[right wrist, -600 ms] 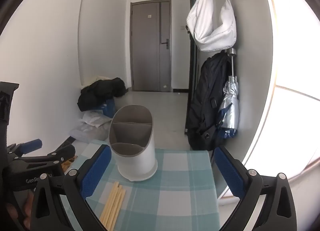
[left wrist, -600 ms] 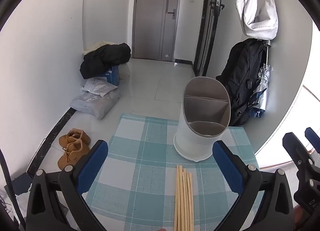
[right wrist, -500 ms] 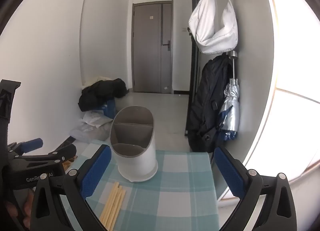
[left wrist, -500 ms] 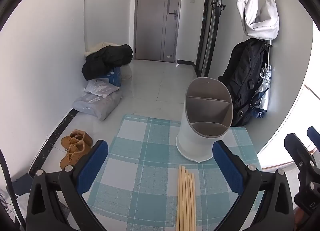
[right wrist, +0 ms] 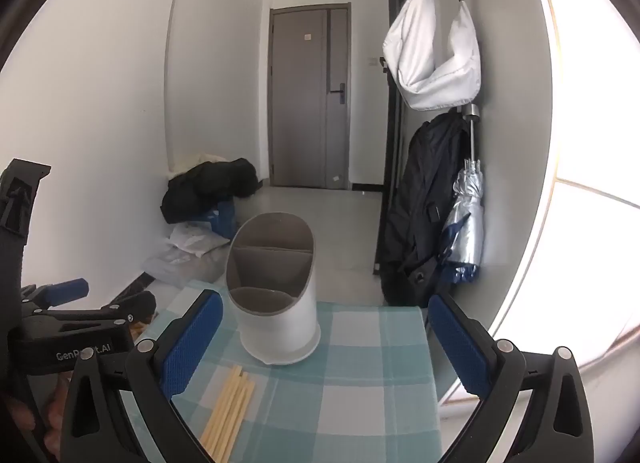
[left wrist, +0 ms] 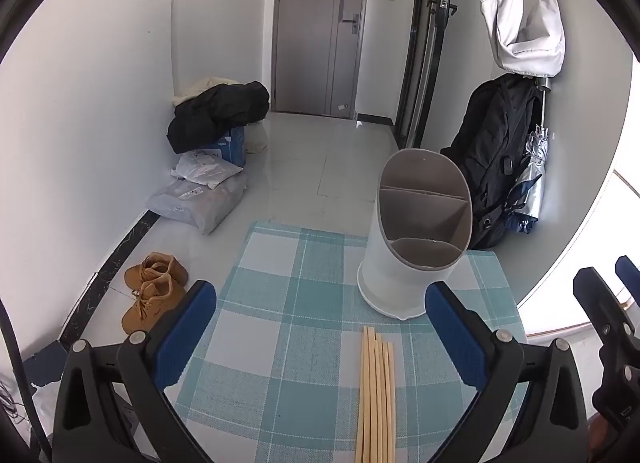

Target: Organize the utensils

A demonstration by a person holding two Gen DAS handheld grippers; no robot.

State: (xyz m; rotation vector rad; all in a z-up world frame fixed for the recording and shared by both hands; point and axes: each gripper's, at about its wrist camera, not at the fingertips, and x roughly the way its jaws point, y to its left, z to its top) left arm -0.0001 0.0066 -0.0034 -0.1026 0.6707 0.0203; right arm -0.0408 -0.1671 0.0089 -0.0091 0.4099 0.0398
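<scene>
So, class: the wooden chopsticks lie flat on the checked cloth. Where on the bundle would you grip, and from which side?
Grip the chopsticks partway along their length, coming down from above with the left gripper, whose open jaws already straddle them. They lie flat, side by side, tips towards the utensil holder, so closing across the bundle should probably gather them.

One utensil holder [left wrist: 404, 263], six chopsticks [left wrist: 376, 395], two shoes [left wrist: 154, 287]
</scene>
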